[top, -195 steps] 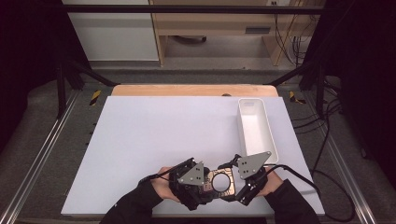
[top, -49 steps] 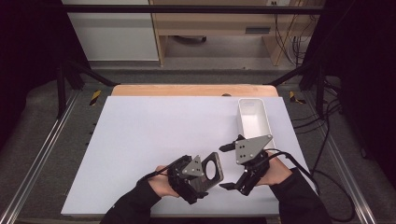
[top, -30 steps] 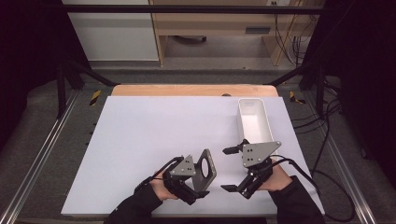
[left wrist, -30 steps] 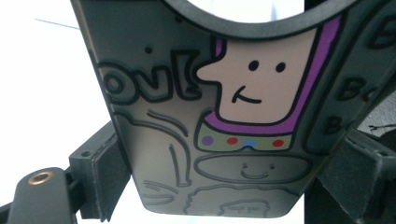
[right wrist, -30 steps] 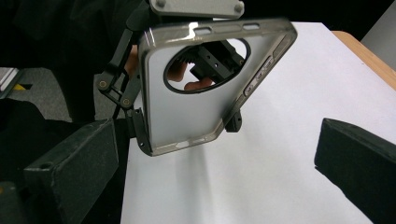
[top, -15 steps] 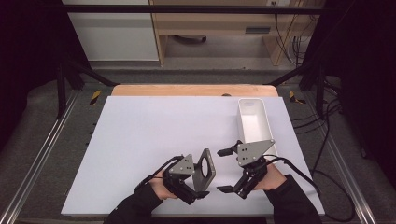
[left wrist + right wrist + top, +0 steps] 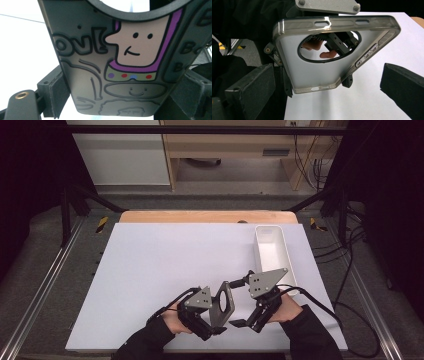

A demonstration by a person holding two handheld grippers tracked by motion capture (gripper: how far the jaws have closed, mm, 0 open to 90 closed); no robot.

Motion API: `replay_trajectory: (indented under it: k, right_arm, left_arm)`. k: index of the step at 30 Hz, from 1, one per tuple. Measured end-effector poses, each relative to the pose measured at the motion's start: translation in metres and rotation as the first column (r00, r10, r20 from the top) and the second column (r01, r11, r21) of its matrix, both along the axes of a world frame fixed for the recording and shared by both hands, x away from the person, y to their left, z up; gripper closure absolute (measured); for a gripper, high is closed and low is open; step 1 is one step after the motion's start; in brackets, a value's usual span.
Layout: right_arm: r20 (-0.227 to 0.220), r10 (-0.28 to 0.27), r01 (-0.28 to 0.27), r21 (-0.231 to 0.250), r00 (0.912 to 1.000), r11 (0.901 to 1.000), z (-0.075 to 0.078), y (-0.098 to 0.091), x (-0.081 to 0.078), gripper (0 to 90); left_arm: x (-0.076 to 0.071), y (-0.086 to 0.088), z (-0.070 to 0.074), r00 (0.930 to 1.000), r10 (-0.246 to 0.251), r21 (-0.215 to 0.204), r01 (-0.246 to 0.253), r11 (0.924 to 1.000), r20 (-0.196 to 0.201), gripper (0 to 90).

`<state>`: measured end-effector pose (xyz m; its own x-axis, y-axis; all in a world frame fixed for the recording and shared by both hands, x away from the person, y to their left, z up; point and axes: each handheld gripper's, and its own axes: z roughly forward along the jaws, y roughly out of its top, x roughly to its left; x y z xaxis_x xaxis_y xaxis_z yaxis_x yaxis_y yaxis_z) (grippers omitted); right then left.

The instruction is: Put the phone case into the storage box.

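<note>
Phone case [image 7: 222, 304] held upright above the near edge of the white table [image 7: 165, 265], clamped by its end between the jaws of the left gripper [image 7: 214, 329]. Right gripper [image 7: 243, 301] just beside it, jaws spread wide, empty. Case is smoky translucent soft plastic, rounded corners, large oval camera cut-out, button bumps on one edge, cartoon print on the back. Likely risk: thin flexible wall bends or twists out of the pinch if the right gripper pushes off-centre. White tray [image 7: 272, 255] stands well apart, rear right.
</note>
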<state>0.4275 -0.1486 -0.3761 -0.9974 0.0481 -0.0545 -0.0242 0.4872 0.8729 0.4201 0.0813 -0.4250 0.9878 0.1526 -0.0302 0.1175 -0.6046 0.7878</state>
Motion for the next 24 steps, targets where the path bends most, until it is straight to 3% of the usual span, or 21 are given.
replay_trajectory:
  k: [24]
  right_arm:
    - [-0.007, 0.075, -0.075, -0.032, 0.9972, 0.9967, -0.004, 0.004, -0.004, 4.2]
  left_arm:
    - [-0.007, -0.012, -0.003, 0.996, -0.088, 0.043, 0.088, 0.9952, 0.01, 11.4]
